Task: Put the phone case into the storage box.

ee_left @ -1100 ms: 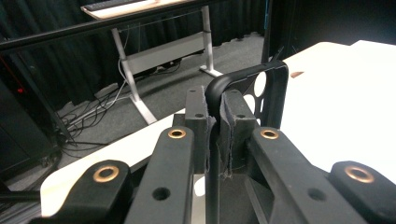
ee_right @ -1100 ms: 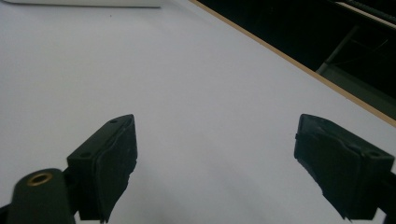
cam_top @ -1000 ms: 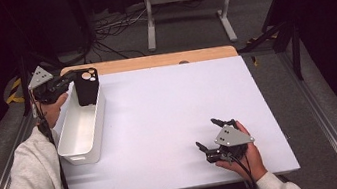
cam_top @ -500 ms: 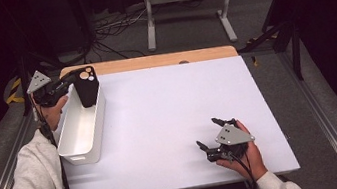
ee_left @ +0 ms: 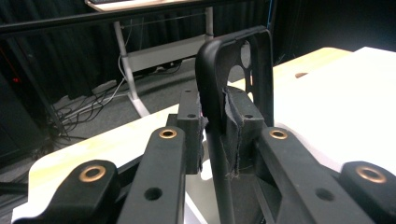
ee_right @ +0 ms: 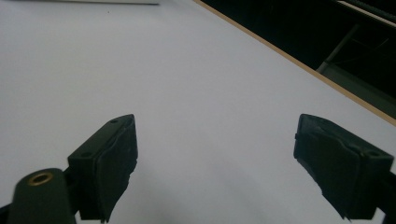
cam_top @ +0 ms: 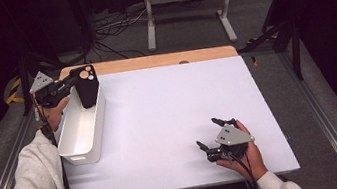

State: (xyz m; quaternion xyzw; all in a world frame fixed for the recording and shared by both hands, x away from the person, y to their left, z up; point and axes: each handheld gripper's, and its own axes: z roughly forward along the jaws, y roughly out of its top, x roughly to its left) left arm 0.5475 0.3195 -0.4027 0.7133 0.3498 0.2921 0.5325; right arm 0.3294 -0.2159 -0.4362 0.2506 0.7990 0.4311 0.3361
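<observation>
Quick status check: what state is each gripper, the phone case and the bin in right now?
Left gripper: shut on the phone case.
Phone case: upright, held above the bin's far end.
Bin: upright on the table, looks empty.
Right gripper: open, holding nothing, low over the white table.

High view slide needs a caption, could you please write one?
Left tongs hold a black phone case above the white bin.

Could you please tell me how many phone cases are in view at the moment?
1: a black phone case, clamped upright in the left gripper over the far end of the white bin. Others could lie hidden behind the bin's walls.
</observation>
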